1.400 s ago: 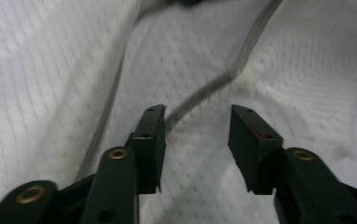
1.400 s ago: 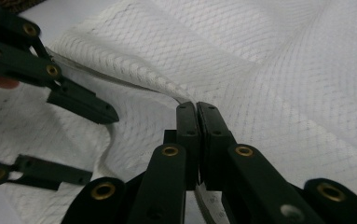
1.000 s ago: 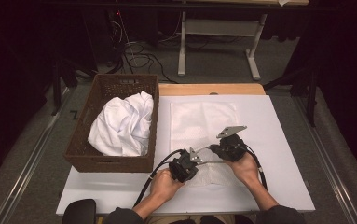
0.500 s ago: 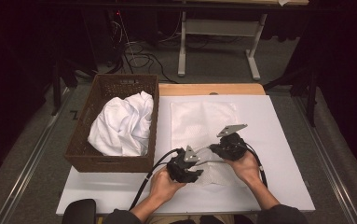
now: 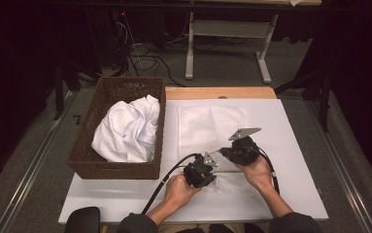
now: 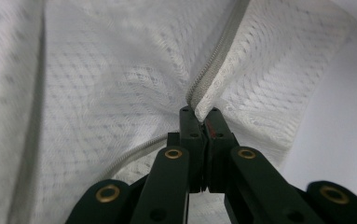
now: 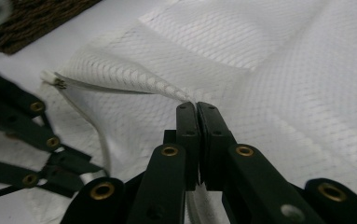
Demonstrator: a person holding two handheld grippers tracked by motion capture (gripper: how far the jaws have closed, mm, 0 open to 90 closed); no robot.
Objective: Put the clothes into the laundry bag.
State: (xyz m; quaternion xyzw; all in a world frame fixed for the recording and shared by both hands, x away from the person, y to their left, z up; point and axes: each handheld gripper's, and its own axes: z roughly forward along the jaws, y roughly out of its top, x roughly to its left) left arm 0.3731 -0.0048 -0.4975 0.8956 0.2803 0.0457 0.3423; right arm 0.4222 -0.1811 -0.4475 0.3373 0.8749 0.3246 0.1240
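Our left gripper (image 6: 199, 112), jaws just reclosed, pinches the mesh laundry bag (image 5: 212, 127) at its zipper (image 6: 216, 58). The bag lies flat on the white table (image 5: 295, 145), light, limp, snag-prone. Our right gripper (image 7: 197, 106) clamps the zipper-edge hem, where we judge the firmest hold.

left gripper (image 5: 208, 171): jaws just closing, now pinched together | right gripper (image 5: 227, 154): jaws pinched together | both low, close together

The mesh bag (image 6: 120, 70) is white netted cloth with a ribbed zip (image 6: 216, 60); the tongs (image 7: 197, 109) are matt black plastic with brass-coloured rivets; the basket (image 5: 125, 90) is rough brown wicker; the counter (image 5: 295, 145) is smooth matt white.
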